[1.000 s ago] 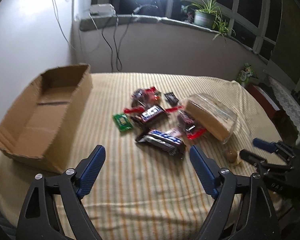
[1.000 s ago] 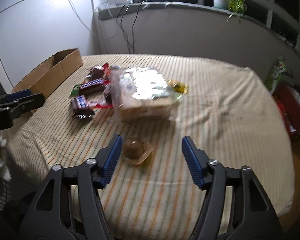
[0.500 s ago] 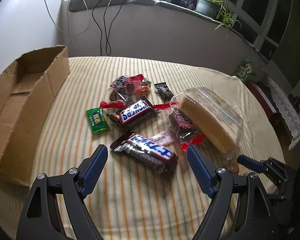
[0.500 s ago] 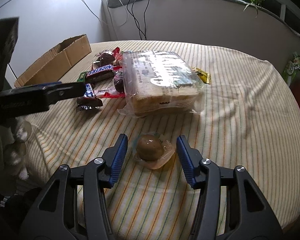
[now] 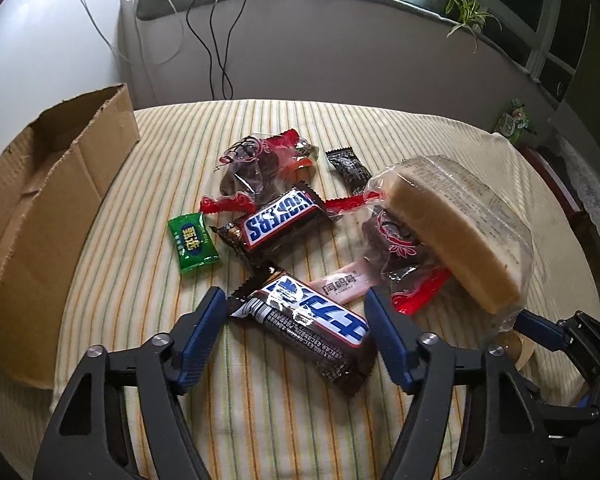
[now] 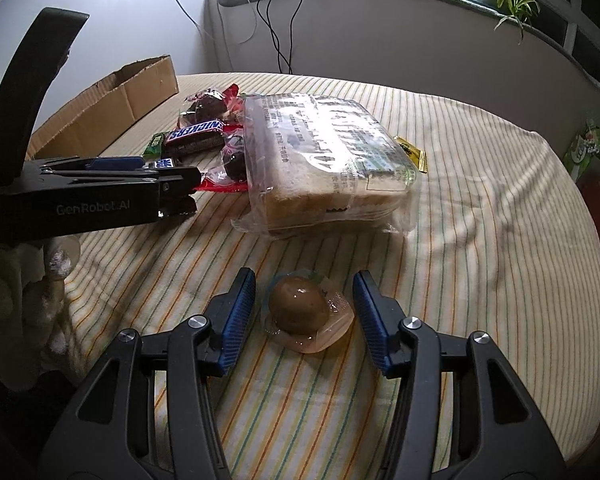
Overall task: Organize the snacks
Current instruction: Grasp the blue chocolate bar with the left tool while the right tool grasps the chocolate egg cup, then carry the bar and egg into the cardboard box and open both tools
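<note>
Snacks lie heaped mid-bench, cardboard box (image 5: 40, 220) alongside to receive them. Left tongs (image 5: 296, 336) straddle the near Snickers bar (image 5: 312, 324), closing, pads not yet pressing. Right tongs (image 6: 304, 312) flank the packaged egg (image 6: 300, 310), unclenched, lined up to pinch.

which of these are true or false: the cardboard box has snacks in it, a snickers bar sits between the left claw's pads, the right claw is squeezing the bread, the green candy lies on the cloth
1. The brown cardboard box holds snacks. False: what shows of its inside looks empty.
2. A dark Snickers bar lies between the left claw pads, its jaws closing. True.
3. The right claw squeezes the wrapped bread loaf. False: it straddles a brown egg in clear packaging, untouched.
4. The small green candy packet lies on the striped cloth. True.
</note>
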### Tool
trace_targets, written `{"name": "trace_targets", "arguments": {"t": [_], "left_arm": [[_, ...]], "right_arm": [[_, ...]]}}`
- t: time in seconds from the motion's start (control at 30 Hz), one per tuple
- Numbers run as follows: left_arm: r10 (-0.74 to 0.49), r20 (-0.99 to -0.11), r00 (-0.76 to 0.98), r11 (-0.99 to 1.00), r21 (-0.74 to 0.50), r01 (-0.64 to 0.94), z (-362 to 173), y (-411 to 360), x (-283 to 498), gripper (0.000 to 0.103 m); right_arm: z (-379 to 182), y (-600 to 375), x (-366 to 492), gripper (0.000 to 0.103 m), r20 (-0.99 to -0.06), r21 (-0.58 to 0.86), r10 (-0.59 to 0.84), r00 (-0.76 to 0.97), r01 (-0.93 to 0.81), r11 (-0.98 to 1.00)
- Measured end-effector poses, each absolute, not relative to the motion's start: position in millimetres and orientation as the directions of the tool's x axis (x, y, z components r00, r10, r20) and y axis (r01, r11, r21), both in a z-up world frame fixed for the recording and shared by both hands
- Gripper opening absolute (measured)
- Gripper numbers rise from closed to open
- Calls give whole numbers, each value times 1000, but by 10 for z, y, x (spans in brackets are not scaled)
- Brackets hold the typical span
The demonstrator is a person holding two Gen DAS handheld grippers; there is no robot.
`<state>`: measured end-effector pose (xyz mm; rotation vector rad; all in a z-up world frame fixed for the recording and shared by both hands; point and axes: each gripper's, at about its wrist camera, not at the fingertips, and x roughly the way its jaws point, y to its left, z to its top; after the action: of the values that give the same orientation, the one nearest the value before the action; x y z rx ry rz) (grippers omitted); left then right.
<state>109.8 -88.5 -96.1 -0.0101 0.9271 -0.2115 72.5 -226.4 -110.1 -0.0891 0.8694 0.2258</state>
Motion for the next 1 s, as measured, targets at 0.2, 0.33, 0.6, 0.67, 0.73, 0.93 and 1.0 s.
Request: {"name": "trace_targets", "arguments": {"t": [0.2,0.33,0.6,0.67,0.73,0.93,1.0], "left_arm": [[-203,-791,577,975,-108,196,-972,-844,1042,56],[-227,-788,573,969,-127,210,-969,-797,1015,48],[-250,-784,568,965,-153,214,-967,-708,982,40],[-248,-787,564,964,-147,220,-961,-748,1015,39],[-237,-794,560,967,-139,213,-975,-771,1060,39],[-226,-794,563,967,-112,231,-997,-797,1050,27],[-239,-792,561,965,-129,229,-994,-745,1026,27]], "right_arm": [[-1109,-2281,712,48,-767,4,154,623,-234,972],[-1111,-2312,695,45,-767,7,160,621,-240,971],[-1100,-2344,662,42,-773,24,178,609,-252,967],[-1105,-2347,667,42,-774,24,177,607,-251,968],[-1106,-2323,672,43,-777,12,167,607,-250,968],[-1113,-2313,666,43,-776,9,167,609,-253,967],[-1113,-2330,662,42,-774,23,175,609,-250,968]]}}
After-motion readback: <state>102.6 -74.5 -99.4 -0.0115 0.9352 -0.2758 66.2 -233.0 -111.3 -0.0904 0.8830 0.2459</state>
